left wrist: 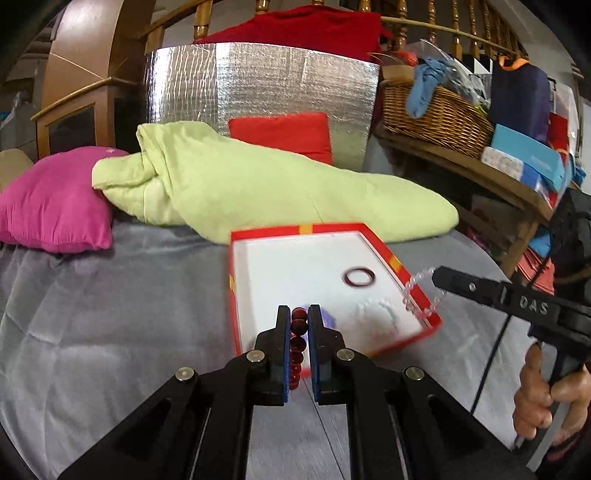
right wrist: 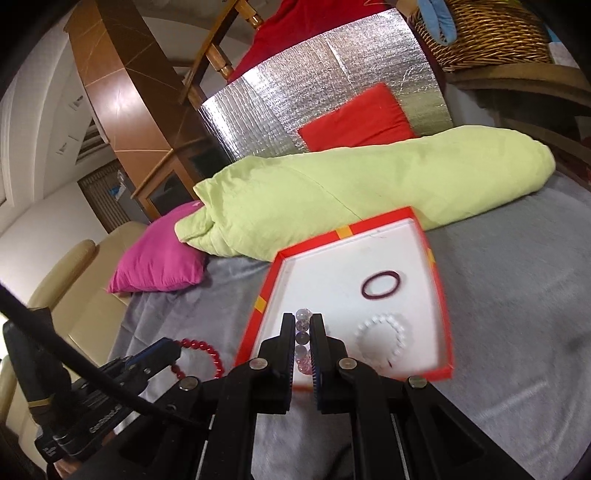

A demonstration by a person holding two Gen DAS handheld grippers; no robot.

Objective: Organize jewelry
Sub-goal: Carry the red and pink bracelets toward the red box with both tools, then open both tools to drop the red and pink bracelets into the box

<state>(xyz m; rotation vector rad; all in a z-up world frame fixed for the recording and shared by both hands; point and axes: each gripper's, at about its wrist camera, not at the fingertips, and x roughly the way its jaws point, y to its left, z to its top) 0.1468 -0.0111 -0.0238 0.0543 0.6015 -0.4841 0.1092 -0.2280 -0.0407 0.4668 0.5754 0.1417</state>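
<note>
Holding both bracelets for dropping: left gripper (left wrist: 298,317) is closed on the dark red bead bracelet (left wrist: 297,345), right gripper (right wrist: 302,325) on the clear pinkish bead bracelet (right wrist: 302,343), above the shallow red cardboard box (right wrist: 441,314).

A lived-in home bedroom: a bed (left wrist: 110,314) in grey sheeting is carrying a pink pillow (left wrist: 55,206), a rolled green duvet (left wrist: 258,184) and a red cushion (left wrist: 284,134). A wicker laundry basket (left wrist: 432,114) is sitting on a cluttered wooden shelf (left wrist: 480,173) beside wooden banisters (left wrist: 458,26).
</note>
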